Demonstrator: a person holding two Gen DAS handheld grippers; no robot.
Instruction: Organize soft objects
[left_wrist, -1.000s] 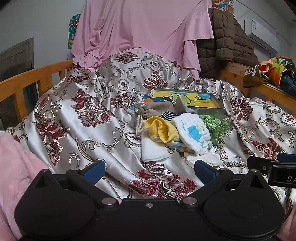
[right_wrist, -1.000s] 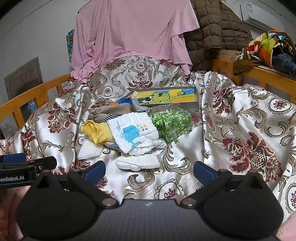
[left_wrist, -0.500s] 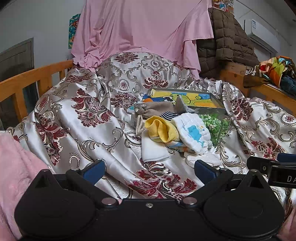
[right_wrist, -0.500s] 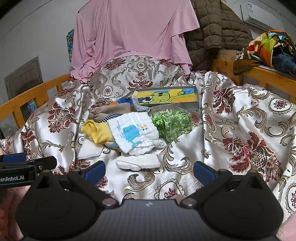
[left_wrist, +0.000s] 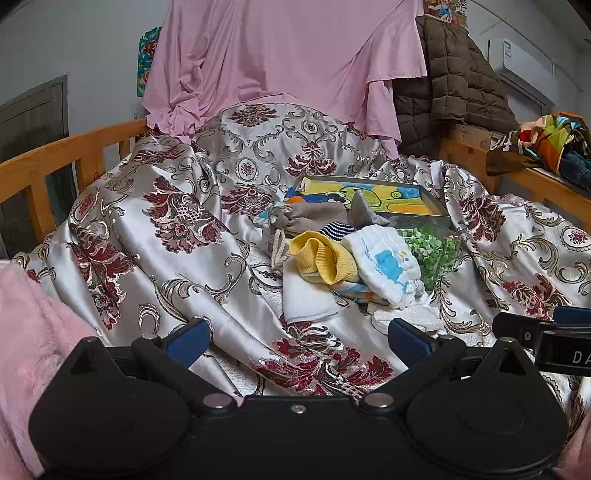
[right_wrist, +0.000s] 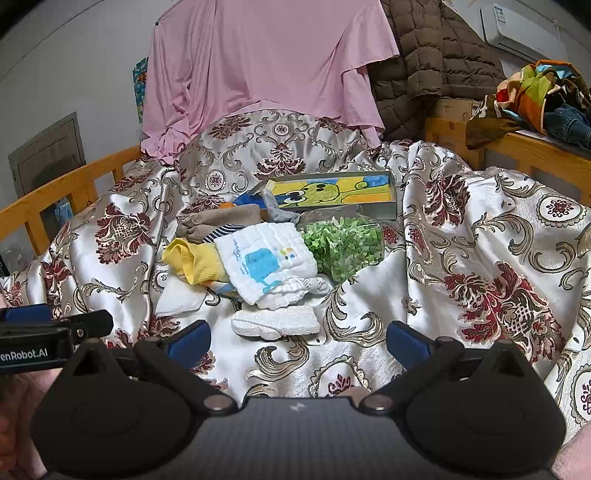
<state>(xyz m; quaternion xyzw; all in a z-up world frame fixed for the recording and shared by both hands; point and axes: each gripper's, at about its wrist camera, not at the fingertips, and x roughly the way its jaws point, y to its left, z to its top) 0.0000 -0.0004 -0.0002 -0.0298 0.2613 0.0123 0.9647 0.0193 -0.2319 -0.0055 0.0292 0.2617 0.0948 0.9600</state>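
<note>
White foam block (right_wrist: 275, 322) fully visible only in right view; both grippers' fingers apart, empty.

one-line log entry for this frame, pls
left gripper: open, empty | right gripper: open, empty | soft pile: untouched on bedspread

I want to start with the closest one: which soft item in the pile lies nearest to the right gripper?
The fluffy white item, alone at the pile's front edge, before the right gripper; the others lie farther back.
</note>
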